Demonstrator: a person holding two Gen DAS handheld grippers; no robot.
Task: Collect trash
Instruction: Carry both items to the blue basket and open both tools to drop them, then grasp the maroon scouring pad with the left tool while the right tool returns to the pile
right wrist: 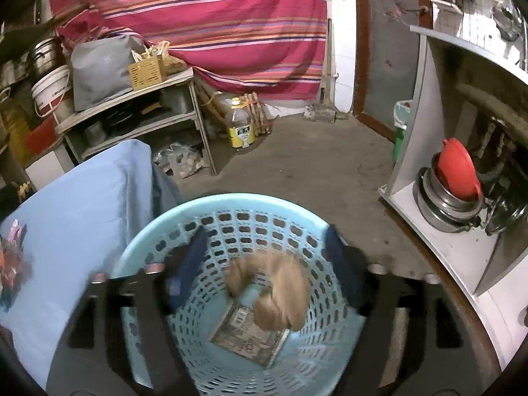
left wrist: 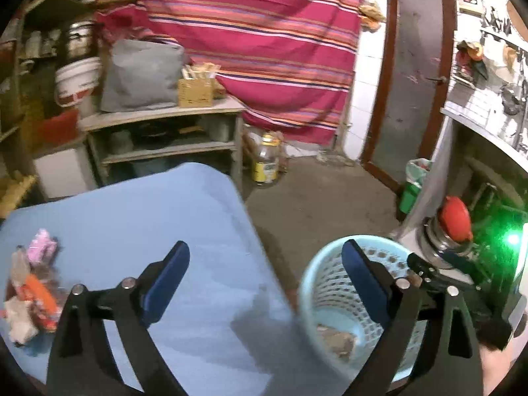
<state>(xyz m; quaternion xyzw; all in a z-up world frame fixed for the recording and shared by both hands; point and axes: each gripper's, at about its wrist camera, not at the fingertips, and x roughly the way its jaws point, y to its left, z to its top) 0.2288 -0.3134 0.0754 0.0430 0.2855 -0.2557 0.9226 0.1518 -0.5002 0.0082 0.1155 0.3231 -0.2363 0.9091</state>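
Observation:
A light blue perforated basket (right wrist: 184,217) stands on the floor beside the blue-covered table (right wrist: 82,198). My right gripper (right wrist: 264,250) is open right over the basket's mouth. A blurred tan piece of trash (right wrist: 280,287) is between and below its fingers, inside the basket, above a flat printed packet (right wrist: 247,333) on the bottom. My left gripper (left wrist: 264,264) is open and empty over the table's right edge (left wrist: 250,217); the basket (left wrist: 316,270) is under its right finger. A pile of wrappers (left wrist: 33,290) lies on the table's left and shows at the left edge of the right wrist view (right wrist: 13,257).
A shelf unit (left wrist: 165,145) with a grey bag and bucket stands behind the table. A plastic bottle (left wrist: 265,165) stands on the floor by a striped curtain. A white cabinet (right wrist: 445,247) with steel pots and a red lid is at the right. A green bin (left wrist: 412,188) stands by the door.

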